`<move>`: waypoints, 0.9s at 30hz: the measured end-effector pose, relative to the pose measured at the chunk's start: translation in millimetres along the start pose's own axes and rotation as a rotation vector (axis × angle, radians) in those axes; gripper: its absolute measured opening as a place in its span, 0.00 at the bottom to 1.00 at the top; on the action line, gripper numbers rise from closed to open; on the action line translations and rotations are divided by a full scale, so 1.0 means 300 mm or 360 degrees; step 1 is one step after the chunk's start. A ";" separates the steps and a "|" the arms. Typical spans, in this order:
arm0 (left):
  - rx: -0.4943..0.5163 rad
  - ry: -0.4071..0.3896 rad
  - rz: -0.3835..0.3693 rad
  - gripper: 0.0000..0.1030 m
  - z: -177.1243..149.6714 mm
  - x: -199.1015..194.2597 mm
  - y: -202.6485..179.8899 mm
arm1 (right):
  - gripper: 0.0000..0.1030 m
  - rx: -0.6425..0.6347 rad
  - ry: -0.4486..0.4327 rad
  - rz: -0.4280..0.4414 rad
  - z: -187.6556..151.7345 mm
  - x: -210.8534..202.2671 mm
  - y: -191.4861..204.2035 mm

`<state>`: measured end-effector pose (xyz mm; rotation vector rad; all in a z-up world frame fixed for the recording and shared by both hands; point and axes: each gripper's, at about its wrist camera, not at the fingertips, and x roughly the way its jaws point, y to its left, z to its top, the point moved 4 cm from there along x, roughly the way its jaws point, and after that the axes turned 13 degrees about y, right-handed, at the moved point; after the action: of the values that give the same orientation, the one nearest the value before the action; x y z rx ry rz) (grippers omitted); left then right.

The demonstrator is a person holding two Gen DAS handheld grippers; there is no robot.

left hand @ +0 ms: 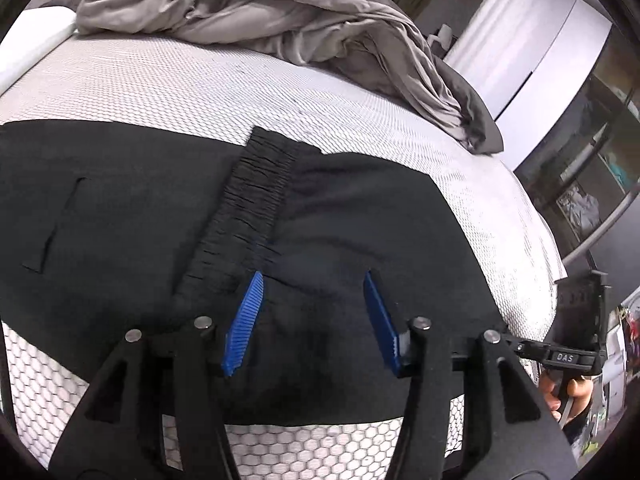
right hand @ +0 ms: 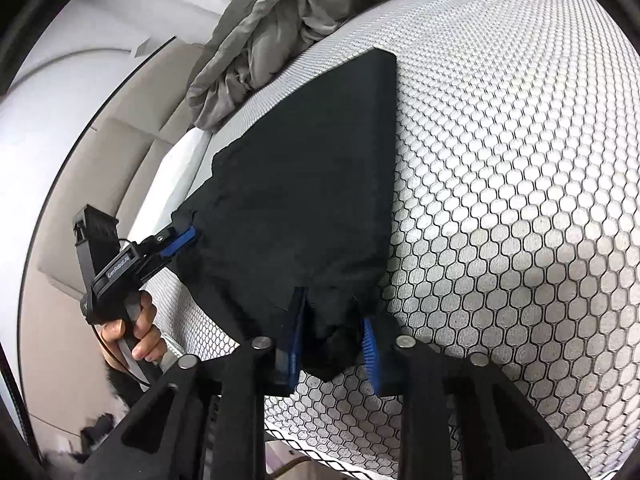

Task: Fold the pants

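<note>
Black pants (left hand: 132, 216) lie folded on the bed's honeycomb mattress cover (left hand: 168, 80), with the ribbed elastic waistband (left hand: 248, 204) running down the middle. My left gripper (left hand: 312, 280) is open, its blue pads apart just above the black cloth. In the right wrist view the pants (right hand: 304, 184) hang as a dark sheet. My right gripper (right hand: 334, 320) has its blue pads on either side of a bunched corner of the cloth. The left gripper (right hand: 188, 236) shows at the pants' left edge, in a hand.
A crumpled grey blanket (left hand: 256, 12) lies at the far end of the bed. White wardrobe (left hand: 532, 52) and shelves (left hand: 600, 152) stand at the right. The bed edge (right hand: 176, 168) and the floor (right hand: 60, 320) lie left in the right wrist view.
</note>
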<state>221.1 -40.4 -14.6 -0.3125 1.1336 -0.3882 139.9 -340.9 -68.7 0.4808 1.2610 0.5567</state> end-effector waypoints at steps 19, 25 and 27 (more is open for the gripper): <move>0.0107 0.0087 0.0060 0.50 -0.044 0.061 -0.056 | 0.16 0.0015 0.0000 -0.0065 0.009 -0.003 -0.013; 0.0092 0.0097 0.0051 0.50 -0.045 0.058 -0.030 | 0.15 -0.0165 0.0105 -0.0189 -0.071 -0.025 0.012; 0.0099 0.0101 0.0058 0.51 -0.044 0.056 -0.029 | 0.16 -0.0225 0.0133 -0.0206 -0.089 -0.039 0.012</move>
<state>213.9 -56.2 -29.7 -0.2262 1.1852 -0.4028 110.9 -344.7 -64.1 0.2579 1.3123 0.5566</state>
